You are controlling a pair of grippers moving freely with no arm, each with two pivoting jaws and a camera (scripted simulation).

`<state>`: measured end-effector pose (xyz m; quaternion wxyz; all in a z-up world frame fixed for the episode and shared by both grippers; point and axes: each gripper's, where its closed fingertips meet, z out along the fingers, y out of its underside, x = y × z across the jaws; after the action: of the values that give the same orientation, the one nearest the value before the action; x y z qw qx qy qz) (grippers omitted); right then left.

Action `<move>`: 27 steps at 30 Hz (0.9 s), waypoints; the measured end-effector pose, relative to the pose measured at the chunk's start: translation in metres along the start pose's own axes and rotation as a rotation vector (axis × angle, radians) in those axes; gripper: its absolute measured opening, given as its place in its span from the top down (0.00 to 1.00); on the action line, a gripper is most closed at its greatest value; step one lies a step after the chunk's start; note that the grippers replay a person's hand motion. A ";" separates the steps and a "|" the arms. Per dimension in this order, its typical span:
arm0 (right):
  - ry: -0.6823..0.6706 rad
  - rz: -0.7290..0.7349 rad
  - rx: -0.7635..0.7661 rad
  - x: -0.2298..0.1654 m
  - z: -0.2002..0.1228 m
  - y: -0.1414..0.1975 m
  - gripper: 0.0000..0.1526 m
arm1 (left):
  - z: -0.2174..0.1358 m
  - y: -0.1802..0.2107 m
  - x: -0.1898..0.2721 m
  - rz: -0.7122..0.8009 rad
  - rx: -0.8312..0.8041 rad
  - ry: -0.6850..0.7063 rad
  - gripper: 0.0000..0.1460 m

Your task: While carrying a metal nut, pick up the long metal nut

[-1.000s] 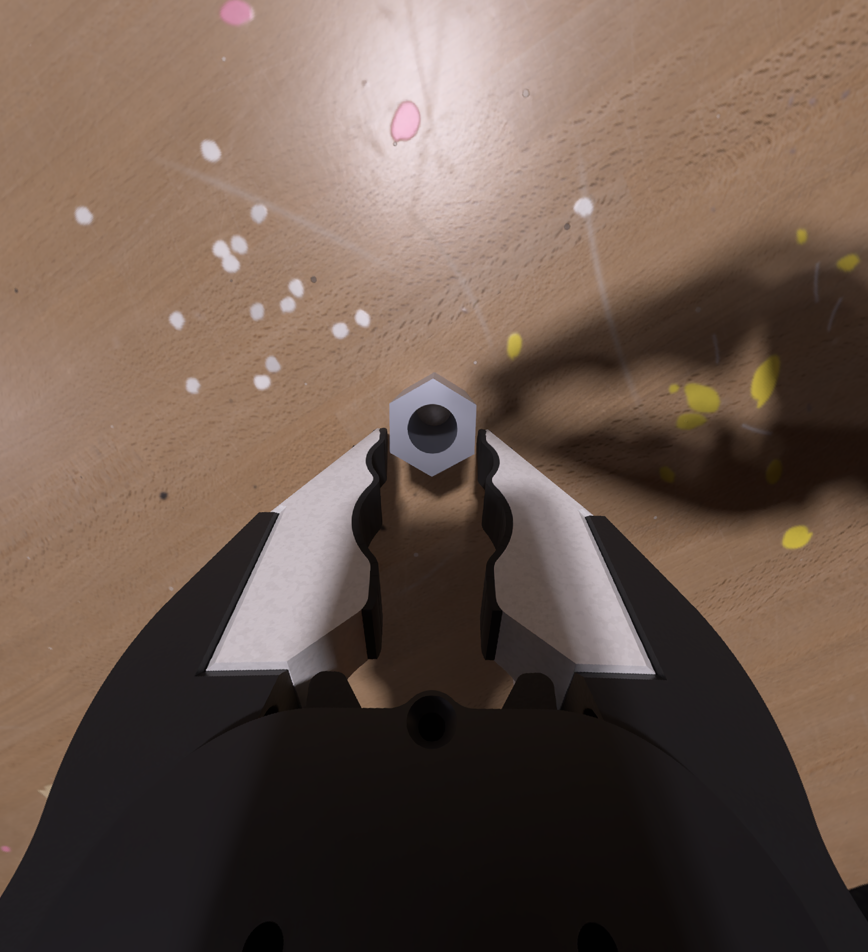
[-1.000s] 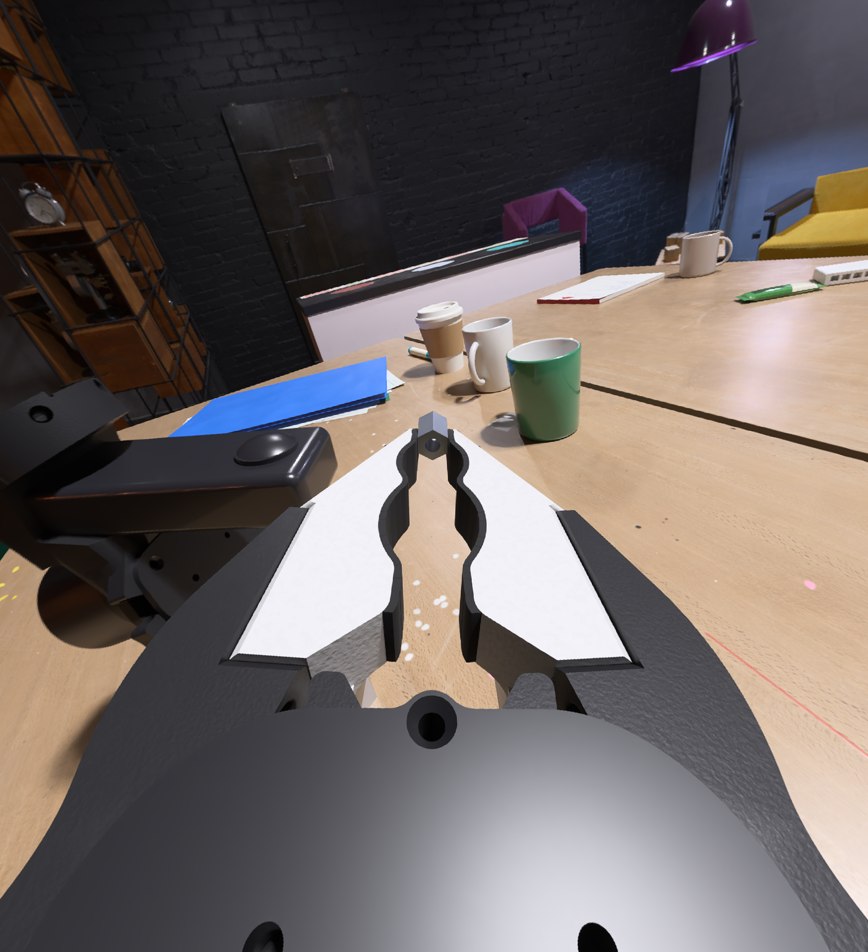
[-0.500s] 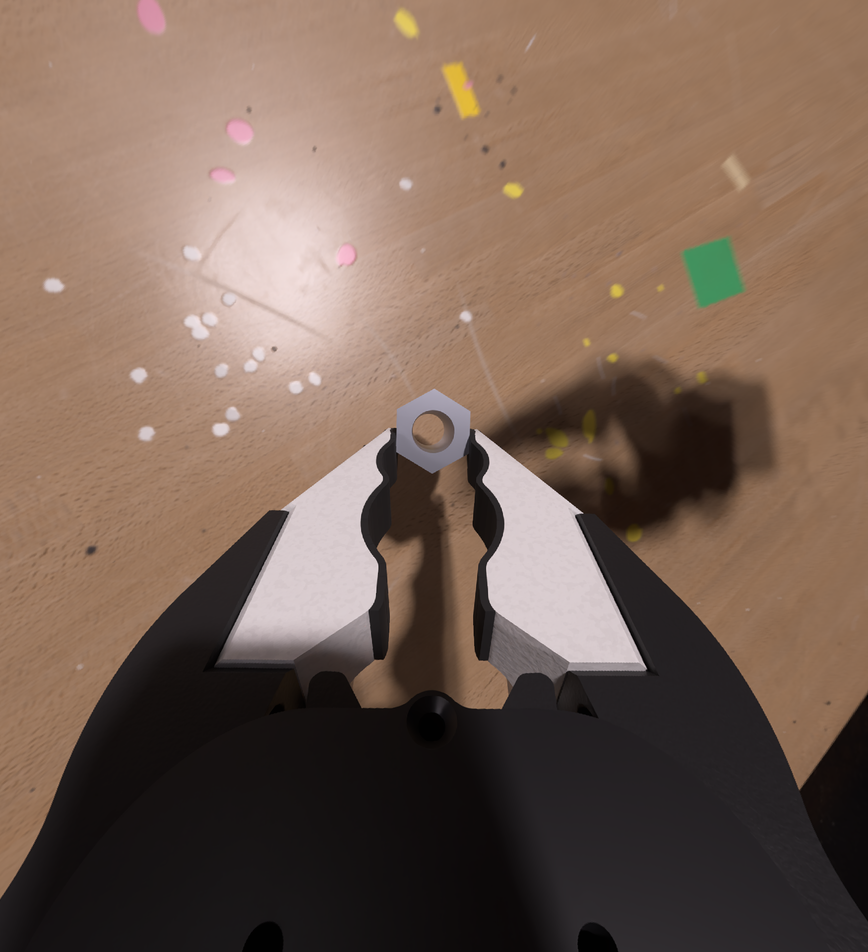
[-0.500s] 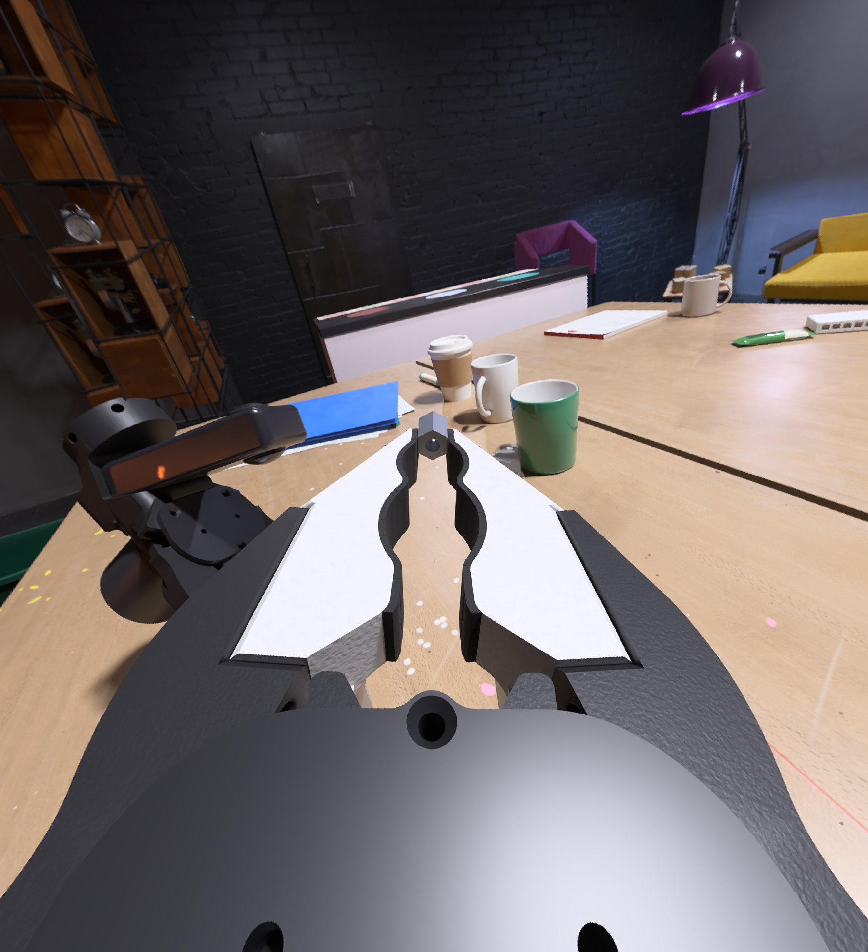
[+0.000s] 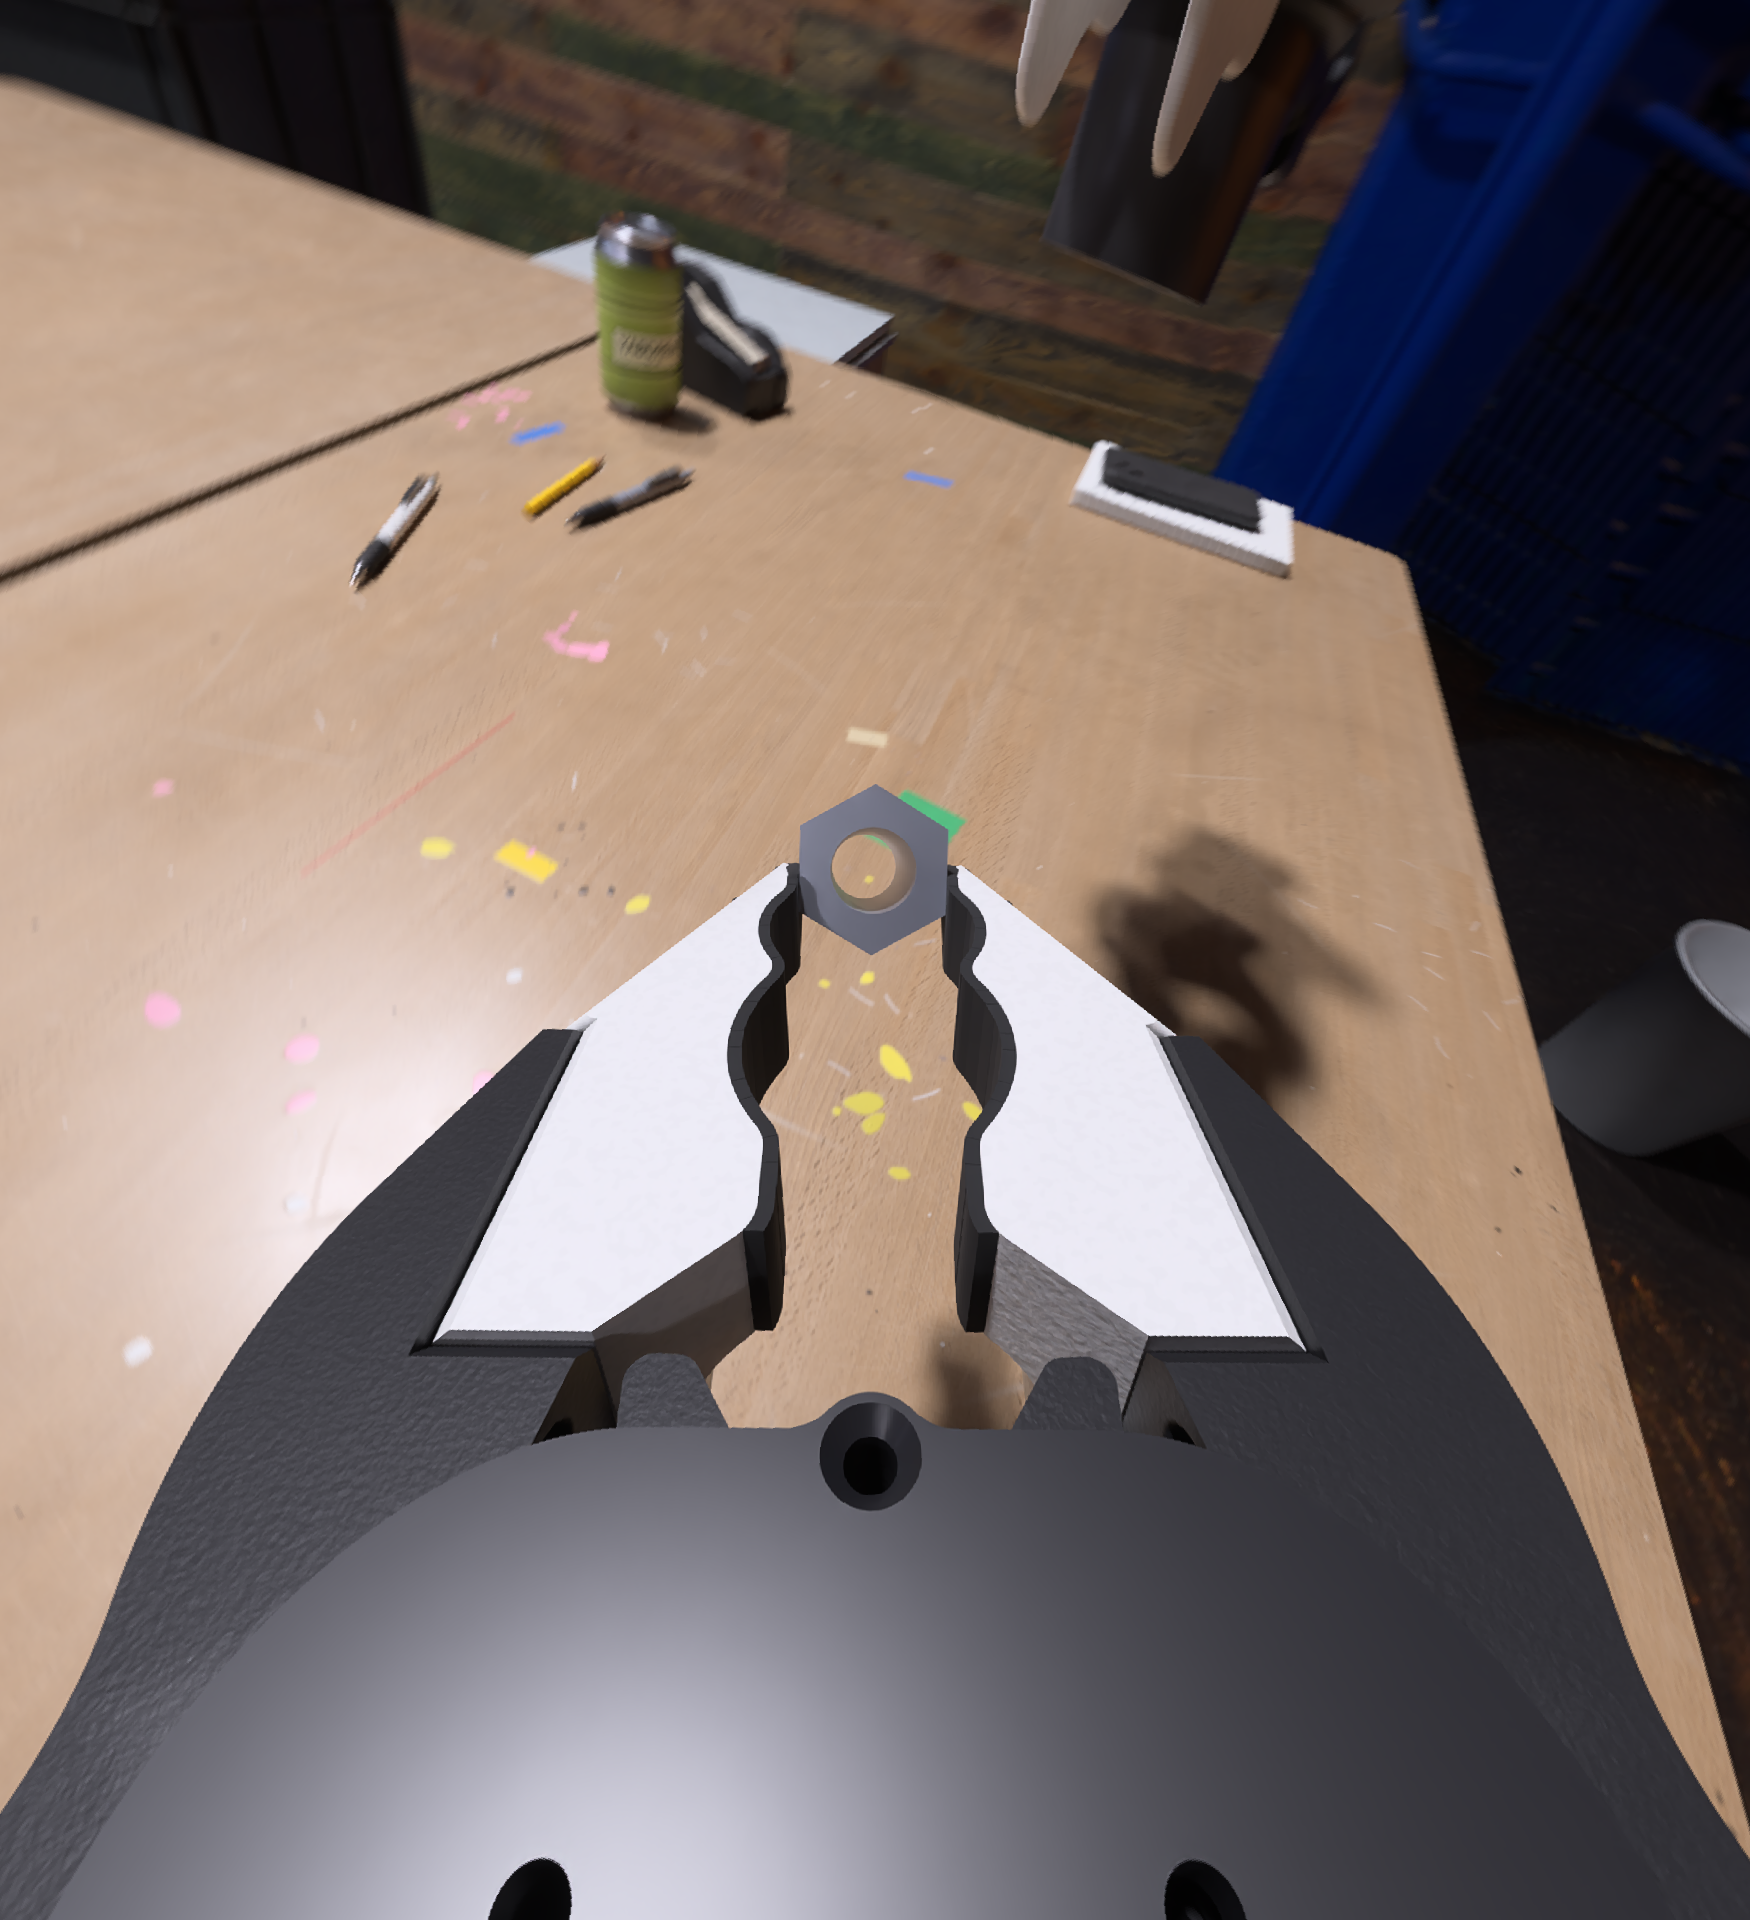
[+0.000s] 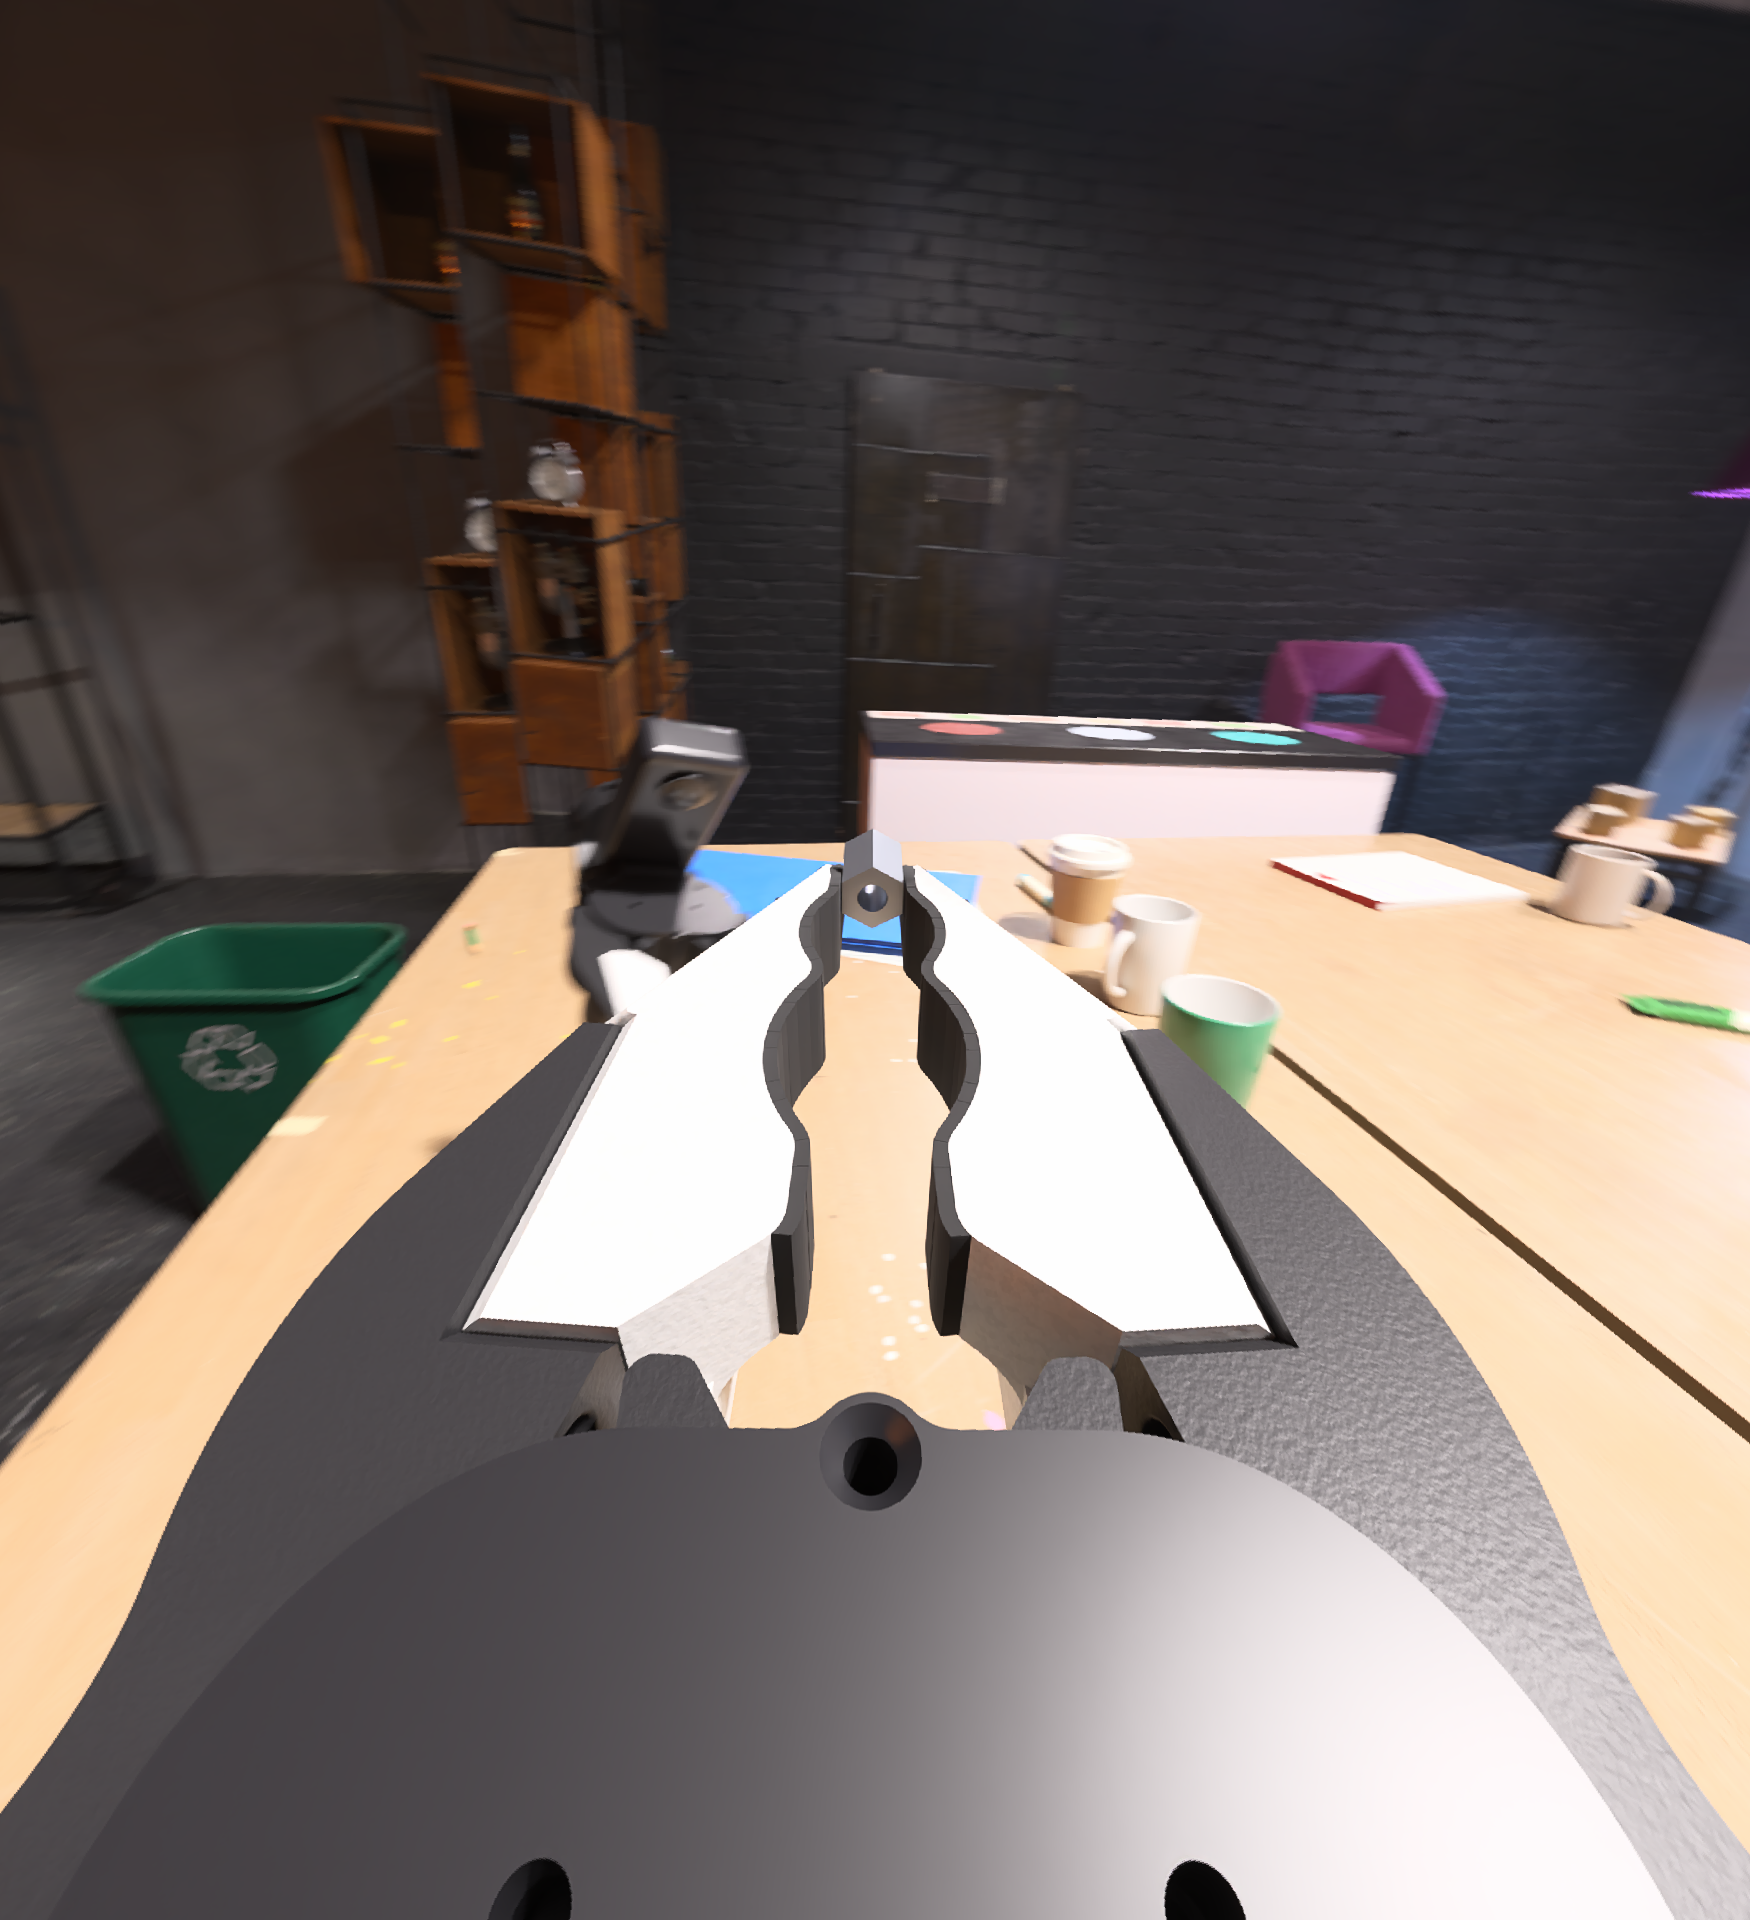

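Note:
In the left wrist view my left gripper [image 5: 872, 883] is shut on a grey hexagonal metal nut [image 5: 872, 871] held at its fingertips, its hole facing the camera, well above the wooden table [image 5: 227, 935]. In the right wrist view my right gripper [image 6: 871, 896] is shut on a small long metal nut [image 6: 871, 883], held at the fingertips above the table [image 6: 1473, 1143]. The left gripper [image 6: 658, 862] shows farther off at left in the right wrist view. The right gripper [image 5: 1151, 125] shows at the top of the left wrist view, white fingers pointing down.
Left wrist view: a green can [image 5: 639, 312], pens [image 5: 393, 530], a yellow pencil [image 5: 561, 486], a white block with a dark phone [image 5: 1185, 509], a blue rack [image 5: 1577, 364], a white cone shape [image 5: 1702, 1029] past the table edge. Right wrist view: a green cup [image 6: 1219, 1034], white mug [image 6: 1146, 951], paper cup [image 6: 1084, 883], blue folder [image 6: 746, 878], green bin [image 6: 237, 1029].
My left gripper has risen and tilted up from looking down at the table to looking across it, still holding the nut. My right gripper has lifted and swung left with the long nut.

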<state>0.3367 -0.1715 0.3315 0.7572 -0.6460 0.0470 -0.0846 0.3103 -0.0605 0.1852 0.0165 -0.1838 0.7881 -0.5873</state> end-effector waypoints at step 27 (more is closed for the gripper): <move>-0.406 -0.020 -0.236 -0.119 0.021 0.012 0.94 | -0.065 -0.033 0.069 0.400 0.080 0.112 0.82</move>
<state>0.2240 -0.1269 0.3184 0.6694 -0.7342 -0.1033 0.0459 0.2394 -0.0303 0.2494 0.0962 0.0100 0.7847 -0.6123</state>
